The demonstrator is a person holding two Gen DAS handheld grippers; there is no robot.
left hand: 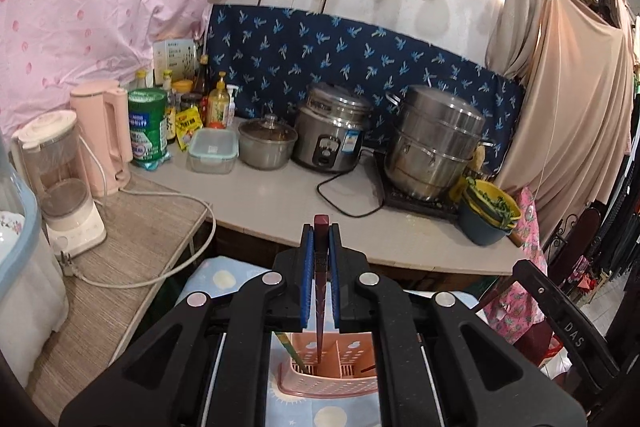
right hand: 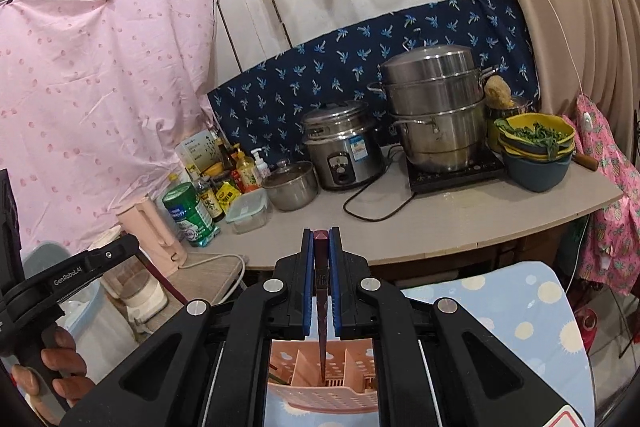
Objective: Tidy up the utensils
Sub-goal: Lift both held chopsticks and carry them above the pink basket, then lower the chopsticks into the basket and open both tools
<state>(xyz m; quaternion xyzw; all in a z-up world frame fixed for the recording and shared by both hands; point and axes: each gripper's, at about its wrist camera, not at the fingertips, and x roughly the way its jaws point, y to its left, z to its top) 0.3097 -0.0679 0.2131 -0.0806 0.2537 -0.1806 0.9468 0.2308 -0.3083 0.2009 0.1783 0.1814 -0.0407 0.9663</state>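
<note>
Chopsticks are going into a pink slotted holder (left hand: 328, 379), one dark red stick in each of our hands. We have the left hand-held gripper (left hand: 321, 267) clamped on a chopstick (left hand: 320, 307) whose tip hangs over the holder's middle compartment, and the right hand-held gripper (right hand: 321, 267) clamped on a second chopstick (right hand: 322, 339) pointing down into a compartment of the same holder (right hand: 324, 391). We judge the job partly done: a greenish stick (left hand: 292, 353) already leans in the left compartment, and something thin and dark shows in the right one, though we cannot tell what it is. Both held sticks have yet to be let go.

The holder stands on a blue cloth with pale dots (right hand: 520, 323), just below the front edge of the desk (left hand: 280, 203). Largest on the desk are a stacked steel steamer (left hand: 436, 143) on a cooktop, then a rice cooker (left hand: 332, 135), a lidded steel pot (left hand: 268, 143), nested bowls with greens (left hand: 490, 215), a clear lidded box (left hand: 212, 151) and a cluster of bottles (left hand: 208, 103). A pink kettle (left hand: 106, 131) and a blender (left hand: 64, 179) sit on a lower wood-grain surface to the left, a white power cord trailing near its edge.

Nothing lies between the sticks and the holder. The risk we see is the two tools crowding each other over one small holder, and the dividers catching a tip.
</note>
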